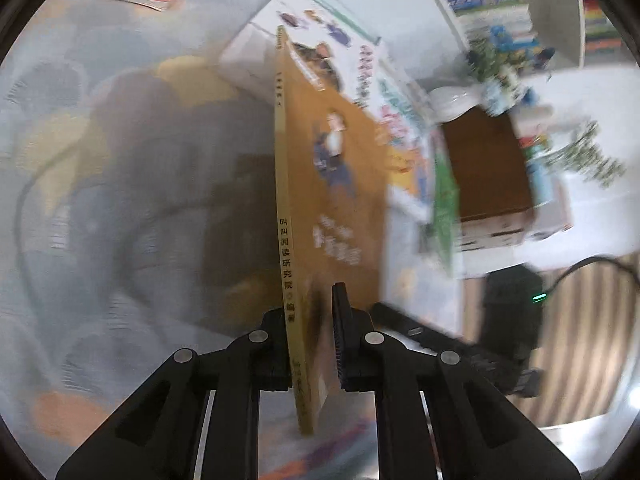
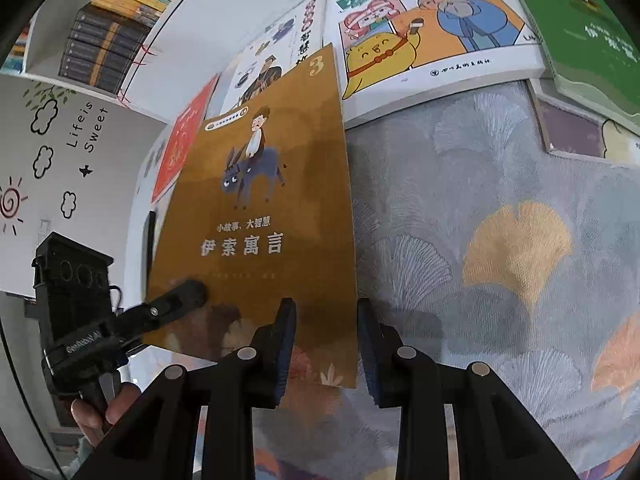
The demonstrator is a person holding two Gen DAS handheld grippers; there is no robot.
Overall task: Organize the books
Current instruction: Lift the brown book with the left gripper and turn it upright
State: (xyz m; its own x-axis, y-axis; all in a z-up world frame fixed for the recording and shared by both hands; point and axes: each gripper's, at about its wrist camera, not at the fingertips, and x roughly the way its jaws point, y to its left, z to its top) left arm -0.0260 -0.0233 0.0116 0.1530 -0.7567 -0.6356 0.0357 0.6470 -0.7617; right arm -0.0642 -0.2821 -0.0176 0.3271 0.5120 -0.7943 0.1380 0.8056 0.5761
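Observation:
A brown book [image 1: 332,200] with a boy riding a donkey on its cover [image 2: 256,220] is held up above the patterned cloth [image 2: 480,240]. My left gripper [image 1: 308,340] is shut on its lower spine edge, and the spine faces the left wrist camera. In the right wrist view one finger of the left gripper [image 2: 188,294] rests on the cover's lower left, with a hand [image 2: 108,408] below it. My right gripper [image 2: 326,344] is shut on the book's lower right corner.
Other books lie on the cloth beyond: a red one [image 2: 184,144], a white cartoon one [image 2: 432,28] and a green one [image 2: 580,28]. A shelf of books [image 2: 112,32] stands at the back left. A cardboard box [image 1: 488,168] and a black device [image 1: 512,304] sit on the right.

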